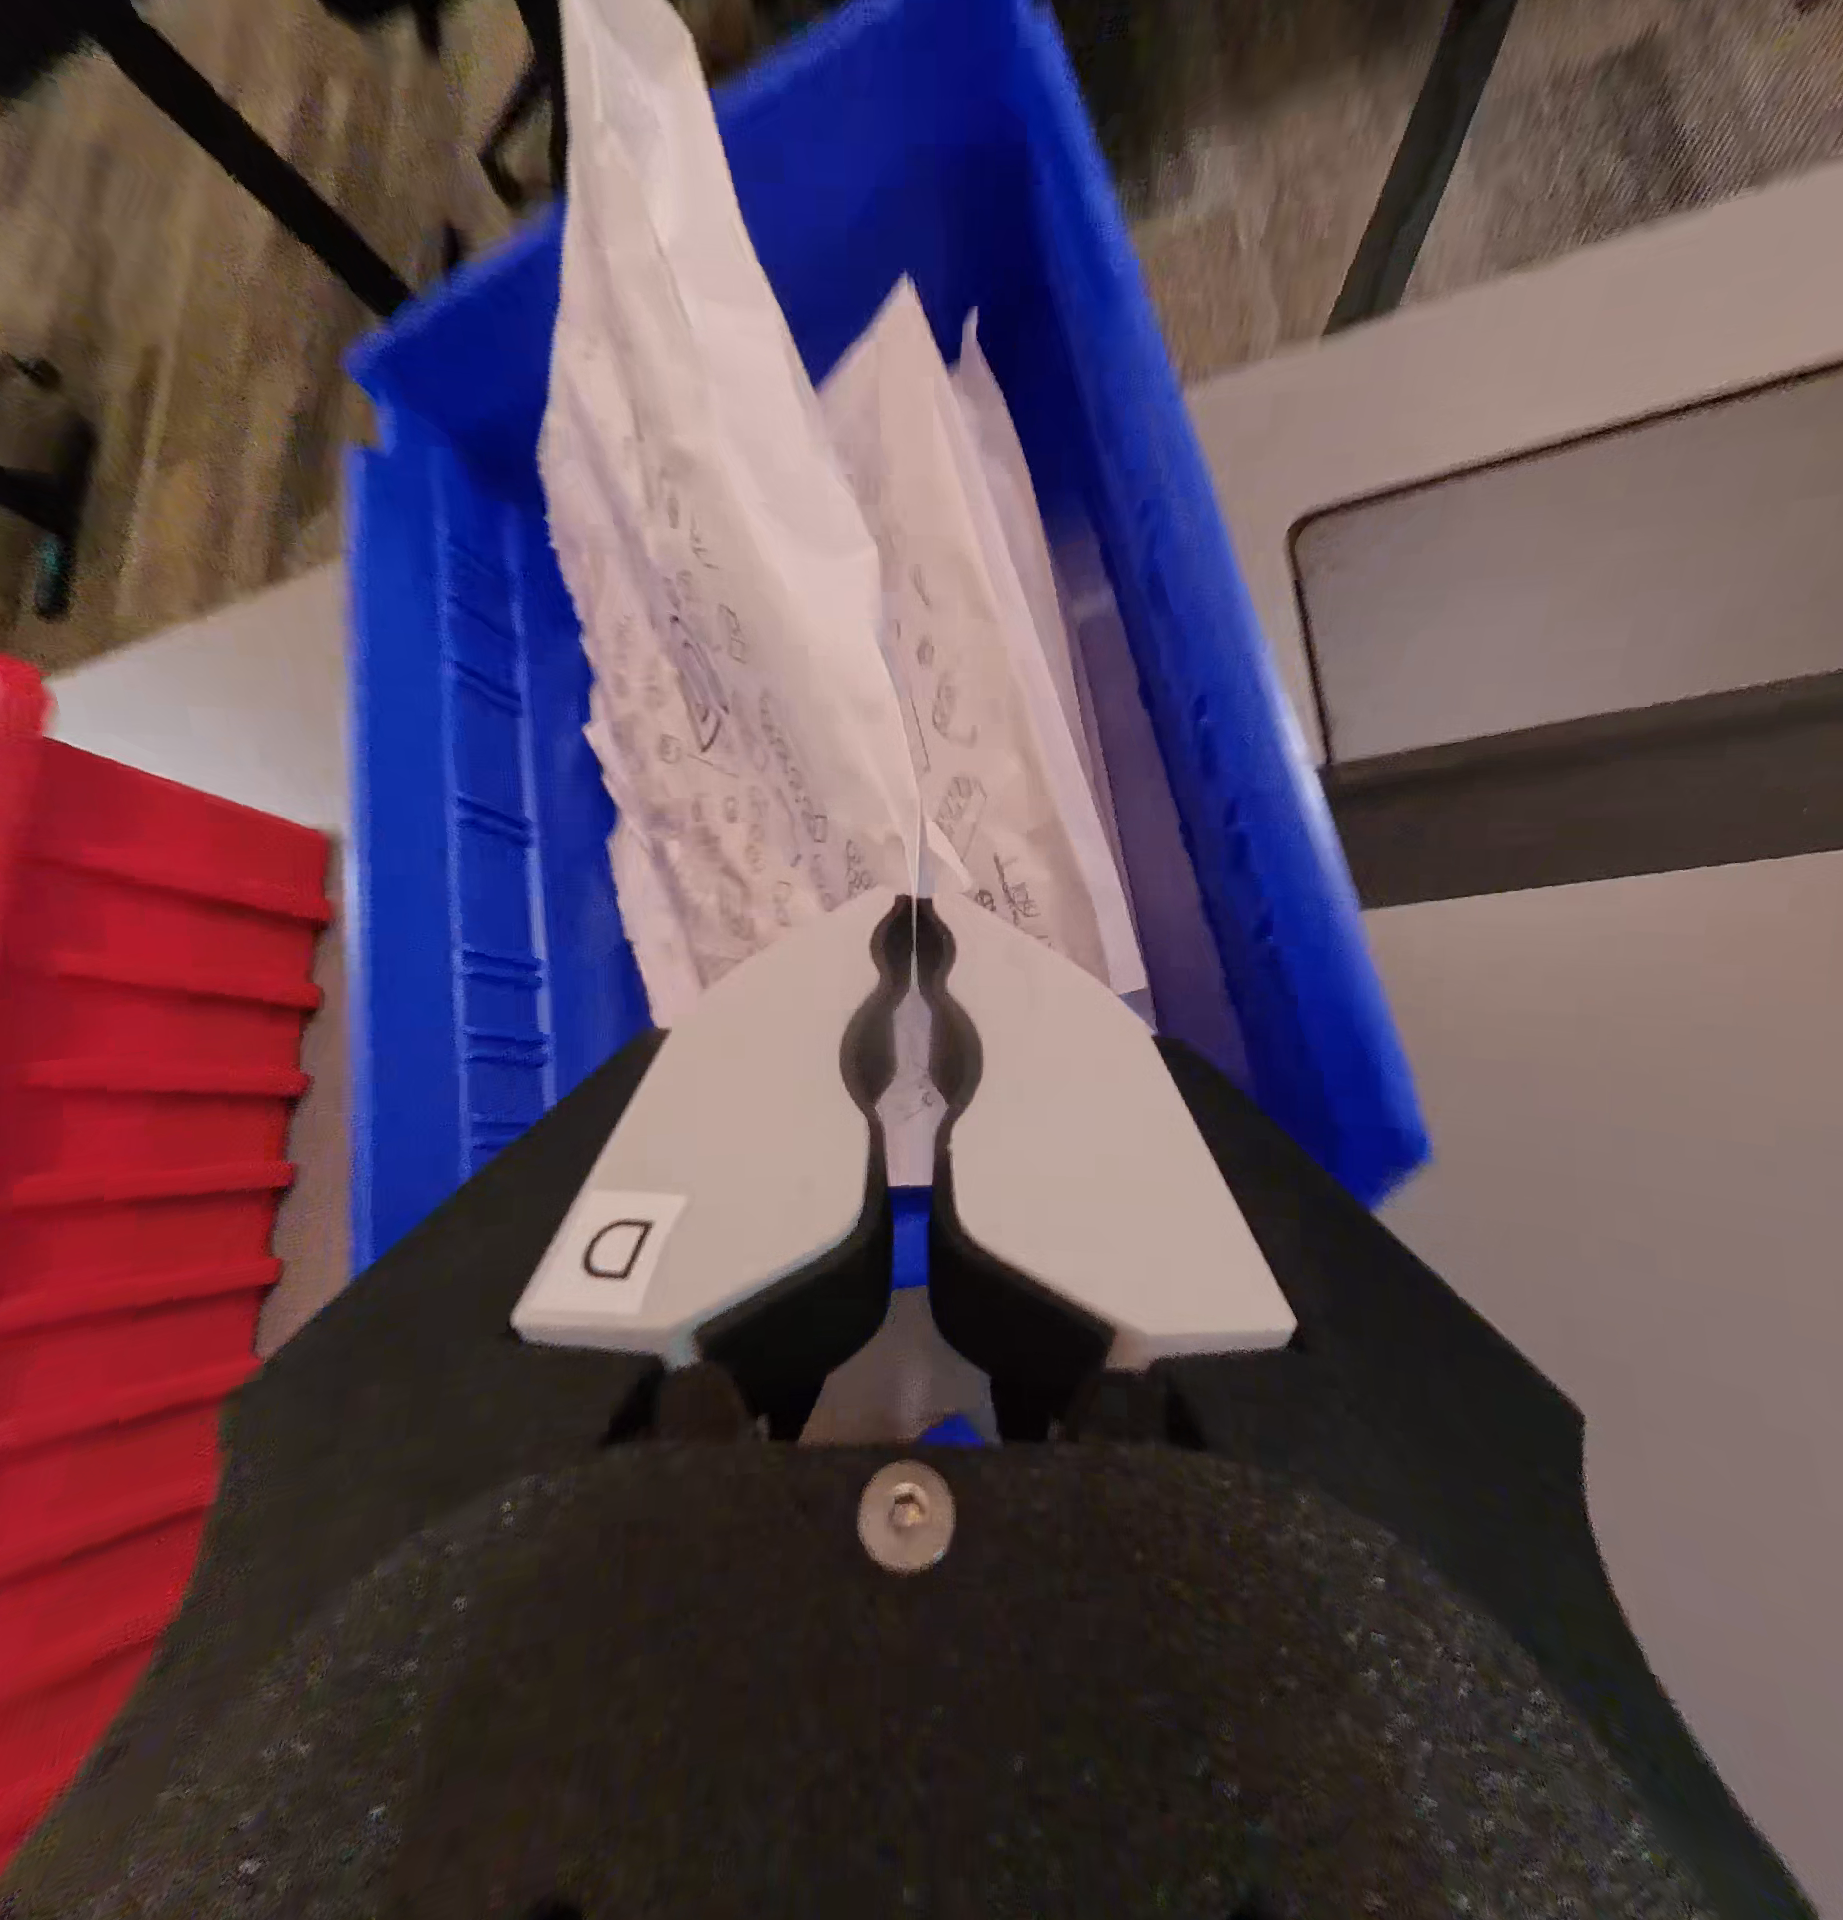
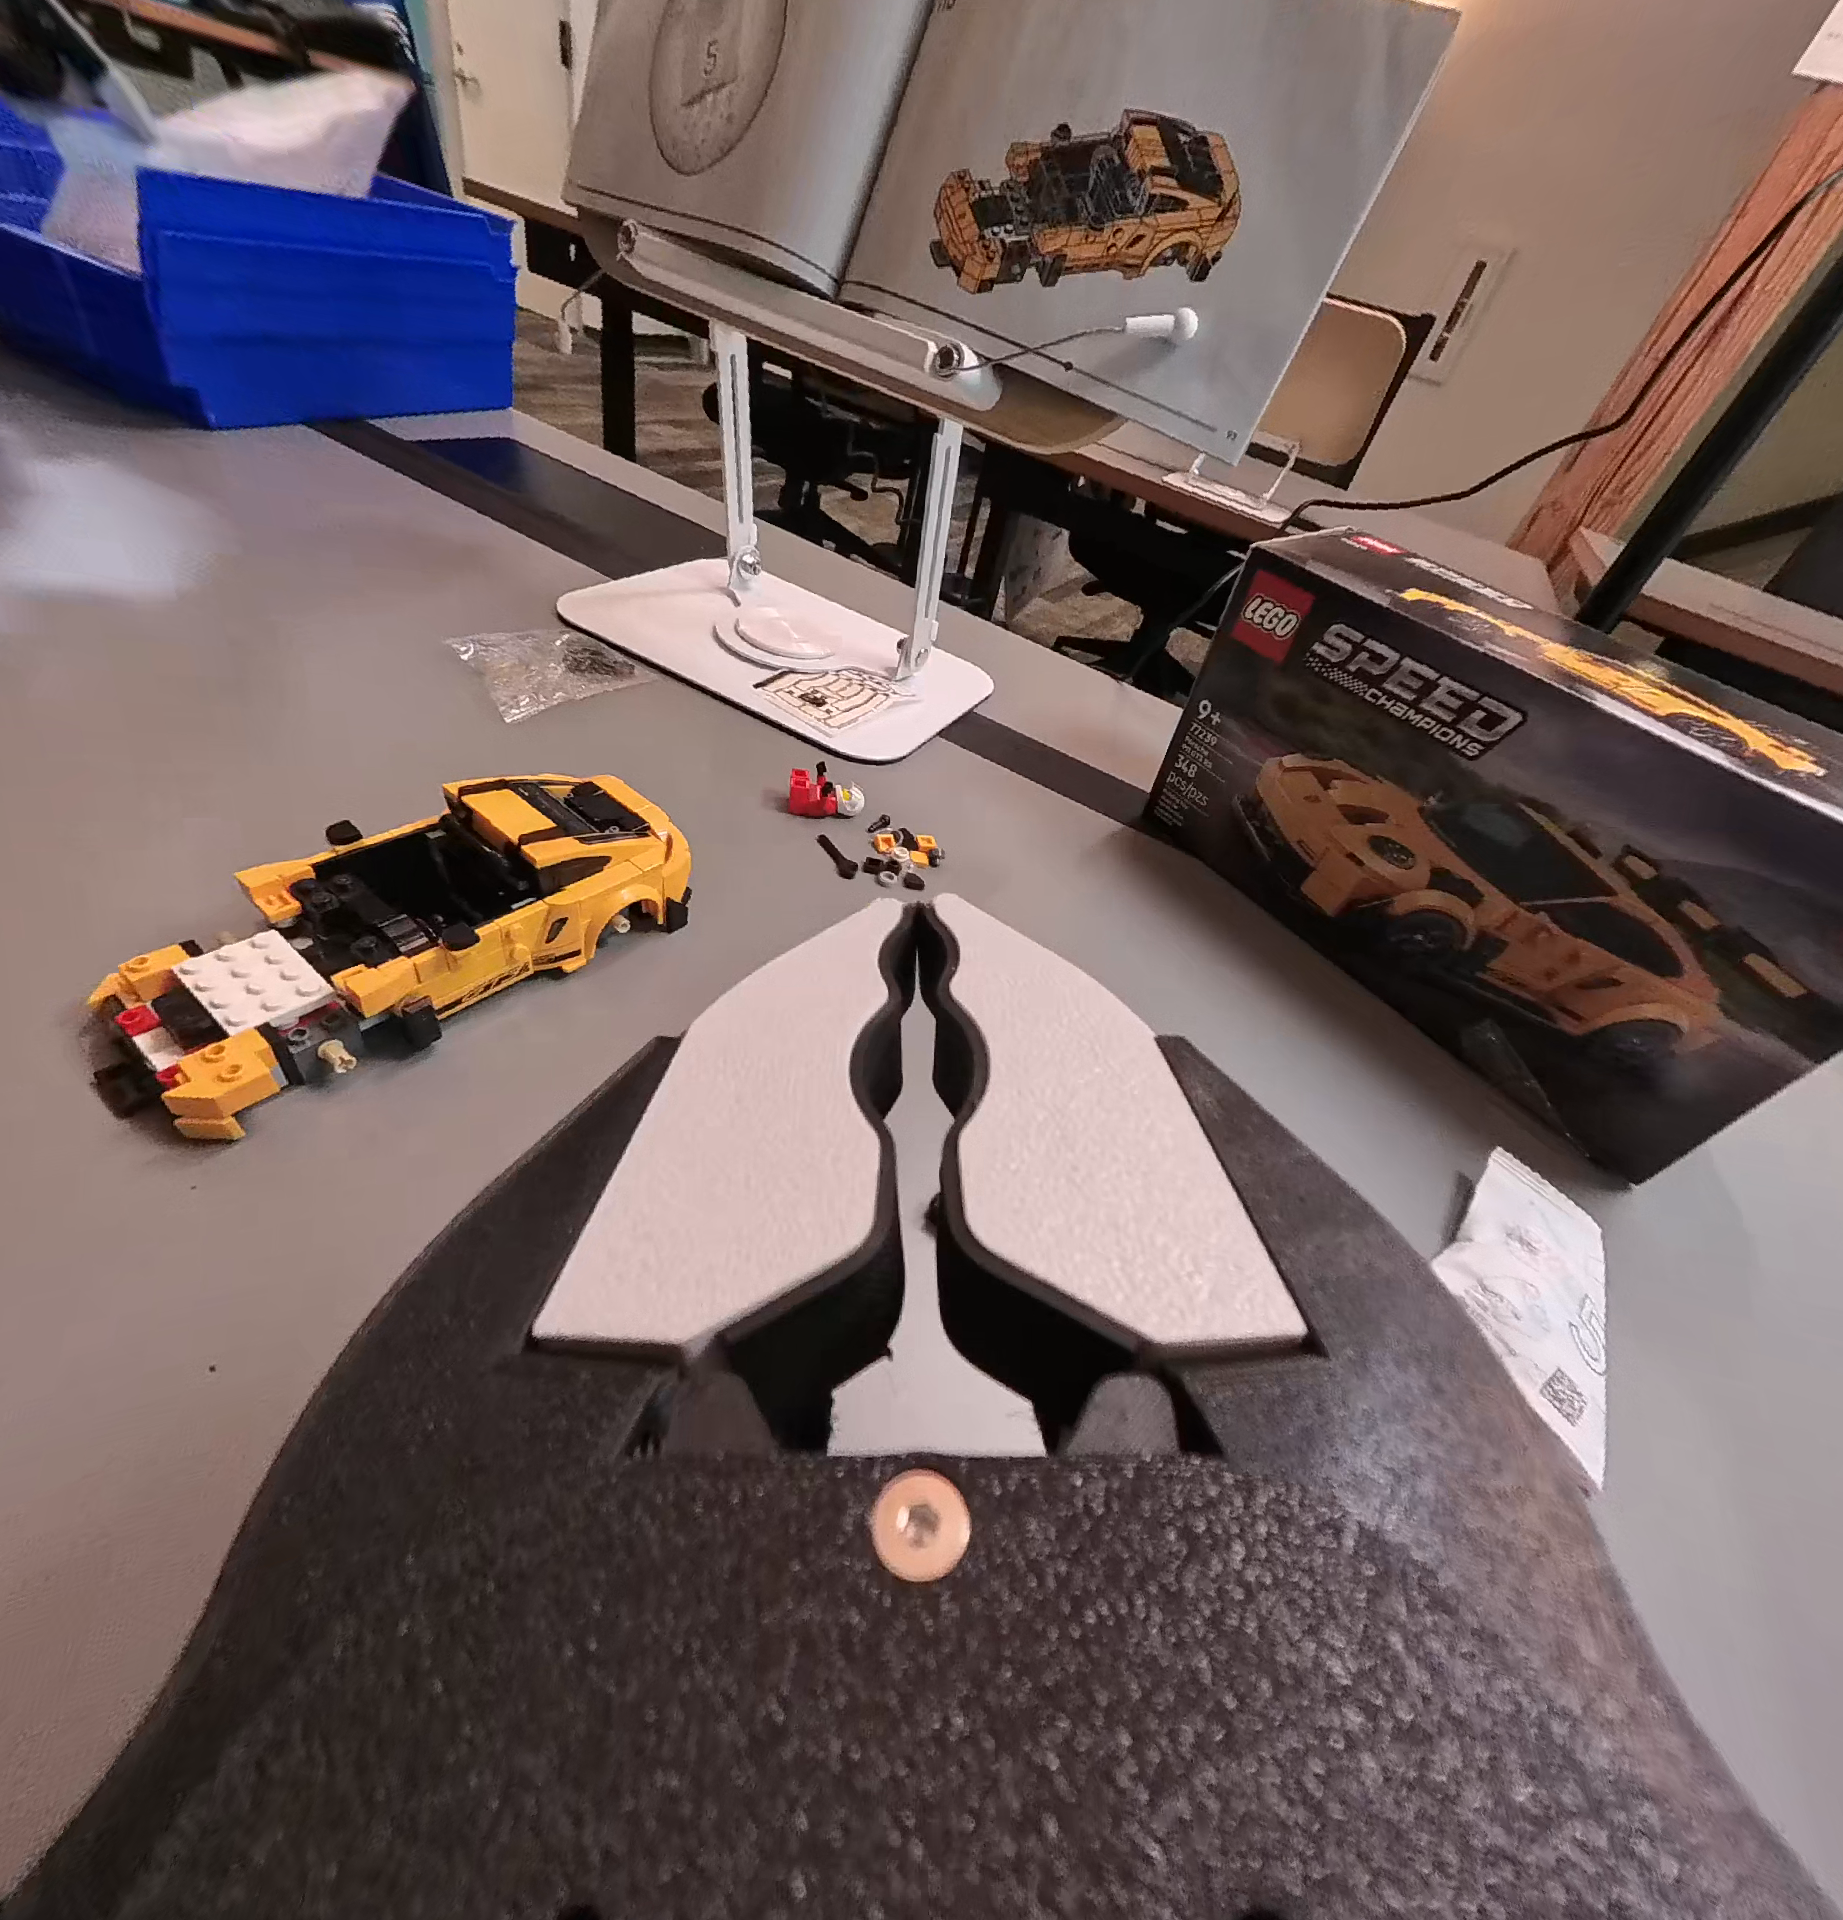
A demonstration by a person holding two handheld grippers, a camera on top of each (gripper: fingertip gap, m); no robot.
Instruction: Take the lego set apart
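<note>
My left gripper (image 1: 915,902) is shut on the edge of a white paper bag (image 1: 709,582) printed with brick drawings, held upright over a blue bin (image 1: 449,790) that holds more such bags. My right gripper (image 2: 919,910) is shut and empty, low over the grey table (image 2: 273,1299). A partly stripped yellow and black lego car (image 2: 397,935) lies on the table to its front left. A small heap of loose pieces (image 2: 901,847) and a red piece with a minifigure (image 2: 823,795) lie just beyond the right fingertips.
A red bin (image 1: 96,1143) stands left of the blue one. The set's dark box (image 2: 1519,831) stands at the right, another white paper bag (image 2: 1540,1320) beside it. A white stand (image 2: 782,644) holds the open instruction book (image 2: 1000,177). A clear plastic bag (image 2: 532,665) and stacked blue bins (image 2: 304,291) lie farther left. The grippers' ends are close to 75 cm from one another.
</note>
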